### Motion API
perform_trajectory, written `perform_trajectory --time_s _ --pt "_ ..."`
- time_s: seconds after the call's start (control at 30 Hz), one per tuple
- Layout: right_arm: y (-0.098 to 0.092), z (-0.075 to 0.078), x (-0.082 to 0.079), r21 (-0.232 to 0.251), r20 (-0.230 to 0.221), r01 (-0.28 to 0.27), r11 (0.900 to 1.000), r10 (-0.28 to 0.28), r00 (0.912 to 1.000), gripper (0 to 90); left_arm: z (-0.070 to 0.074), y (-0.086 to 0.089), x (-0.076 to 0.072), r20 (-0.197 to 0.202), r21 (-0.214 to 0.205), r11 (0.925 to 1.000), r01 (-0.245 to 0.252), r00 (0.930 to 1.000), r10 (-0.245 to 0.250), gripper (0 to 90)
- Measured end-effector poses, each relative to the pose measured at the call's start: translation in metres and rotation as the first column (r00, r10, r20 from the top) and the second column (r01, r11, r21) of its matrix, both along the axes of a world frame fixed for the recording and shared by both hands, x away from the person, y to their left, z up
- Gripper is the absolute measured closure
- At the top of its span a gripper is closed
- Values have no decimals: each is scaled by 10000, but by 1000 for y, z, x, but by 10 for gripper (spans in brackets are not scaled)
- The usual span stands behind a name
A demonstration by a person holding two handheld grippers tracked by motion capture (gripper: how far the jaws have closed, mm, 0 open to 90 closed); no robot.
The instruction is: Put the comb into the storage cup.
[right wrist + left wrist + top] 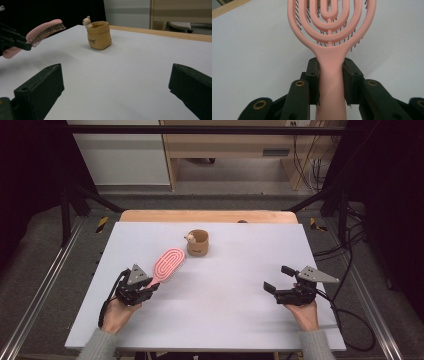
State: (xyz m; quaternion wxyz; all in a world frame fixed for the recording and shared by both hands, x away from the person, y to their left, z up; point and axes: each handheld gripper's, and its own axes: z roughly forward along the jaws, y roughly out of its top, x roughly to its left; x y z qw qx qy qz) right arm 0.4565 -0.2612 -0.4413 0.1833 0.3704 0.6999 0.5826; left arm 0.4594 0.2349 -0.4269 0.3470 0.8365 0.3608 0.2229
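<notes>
Two grippers sit low over the white worktop point(220, 290) in the high view, one at each side. The left gripper point(148, 289) has hold of a pink hairbrush point(167, 262) by its handle, and the brush's long axis runs forward and to the right from the jaws, straight toward a small tan pouch-shaped holder point(198, 243) that stands just past the brush head. The left hand is plainly the nearer of the two to that holder. The right gripper point(277, 279) is well apart from it, near the right edge, with its jaws spread wide and nothing between them.

In the left gripper view, the hairbrush point(330, 50) rises straight up the middle, its handle pinched between the two black jaws, both pads pressed flat on its sides. The jaws stand only as far apart as the handle is thick. The looped, open head points away, dark bristles showing on its underside, with a tan rim visible just beyond it.

From the right gripper view, the jaws rise far apart at the bottom corners, empty over bare worktop. Beyond them the holder point(99, 35) stands upright with its mouth open and a little figure at its rim. The hairbrush point(42, 30) hangs clear of the surface off to its left, bristles down, head tilted up and aimed toward the holder. I judge the next move turns on lining that head up with the open mouth.
</notes>
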Motion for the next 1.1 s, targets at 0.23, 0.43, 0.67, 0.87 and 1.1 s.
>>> perform_trajectory --time_s 0.23,0.43,0.67,0.87,1.1 --pt "3 2 -1 -30 -4 29 10000 -29 10000 2 3 -8 -6 266 -275 9994 -196 9994 203 695" --pt "6 5 -2 -21 -21 66 10000 -66 10000 3 4 -15 -10 465 -382 9989 -281 9985 299 695" --pt "10 7 -2 -50 -15 179 9998 -179 9998 3 3 -22 -12 514 -357 9991 -244 9983 263 695" --pt "15 9 -3 -165 -56 180 9997 -181 9998 5 5 -27 -15 636 -456 9986 -277 9975 306 695" --pt "19 11 -2 105 -275 20 9999 -17 9996 13 6 -34 -19 787 -574 9977 -355 9961 399 695"
